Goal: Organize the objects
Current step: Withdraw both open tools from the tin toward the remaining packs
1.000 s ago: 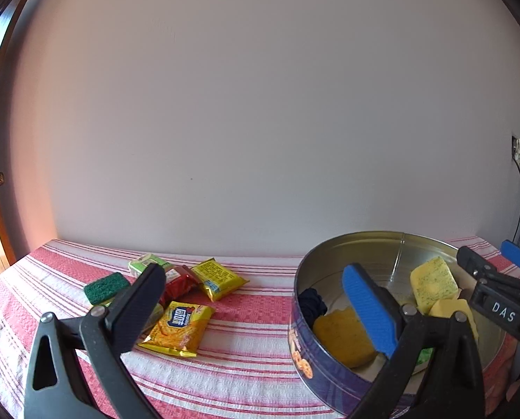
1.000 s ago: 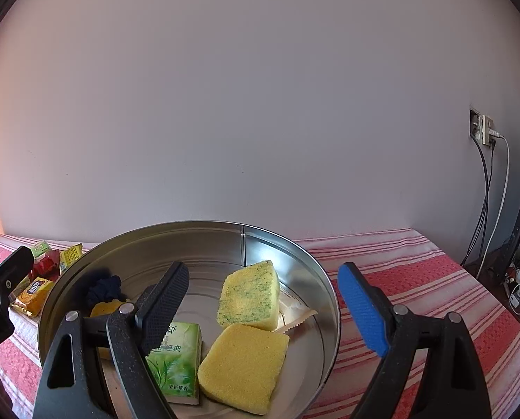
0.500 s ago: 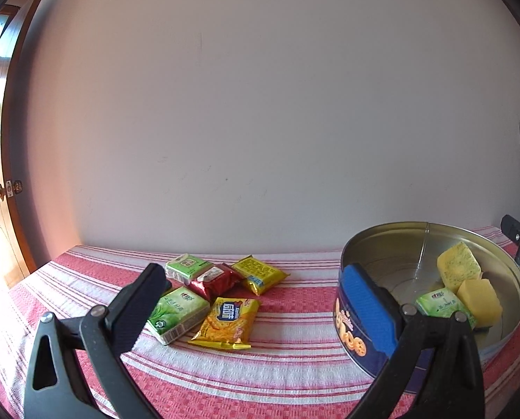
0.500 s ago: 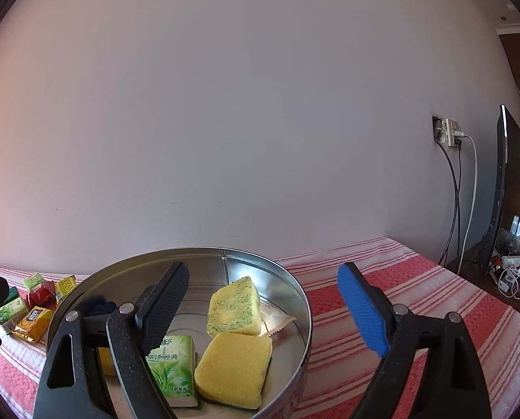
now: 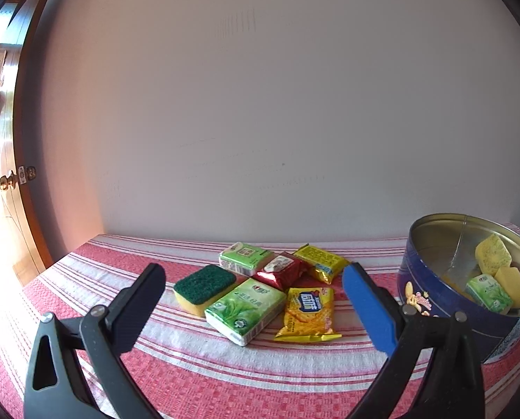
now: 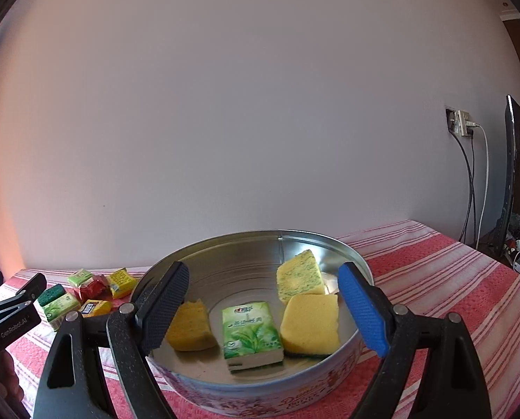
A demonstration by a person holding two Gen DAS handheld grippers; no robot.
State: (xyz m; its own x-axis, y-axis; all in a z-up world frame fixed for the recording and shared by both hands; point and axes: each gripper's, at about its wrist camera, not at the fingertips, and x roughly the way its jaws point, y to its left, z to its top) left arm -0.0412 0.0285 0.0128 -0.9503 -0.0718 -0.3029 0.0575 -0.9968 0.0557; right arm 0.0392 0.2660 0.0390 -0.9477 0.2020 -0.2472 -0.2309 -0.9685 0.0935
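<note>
My left gripper [image 5: 256,309] is open and empty, just in front of a cluster on the striped cloth: a green-topped yellow sponge [image 5: 204,285], a green tissue pack [image 5: 246,309], a yellow biscuit packet [image 5: 309,313], a red packet [image 5: 281,272], another green pack [image 5: 246,256] and a yellow packet [image 5: 321,262]. The round blue tin [image 5: 431,300] stands to the right. My right gripper [image 6: 263,305] is open and empty over the tin [image 6: 260,389], which holds a tissue pack [image 6: 251,331] and three yellow sponges [image 6: 310,323].
The table has a red-and-white striped cloth [image 5: 225,377] against a plain wall. A wooden door [image 5: 5,181] is at the left. A wall socket with cables [image 6: 464,125] and a dark screen [image 6: 518,174] are at the right.
My left gripper has swung left, away from the tin, and now faces the packet cluster. The right gripper has drawn back a little from the tin; both stay open.
</note>
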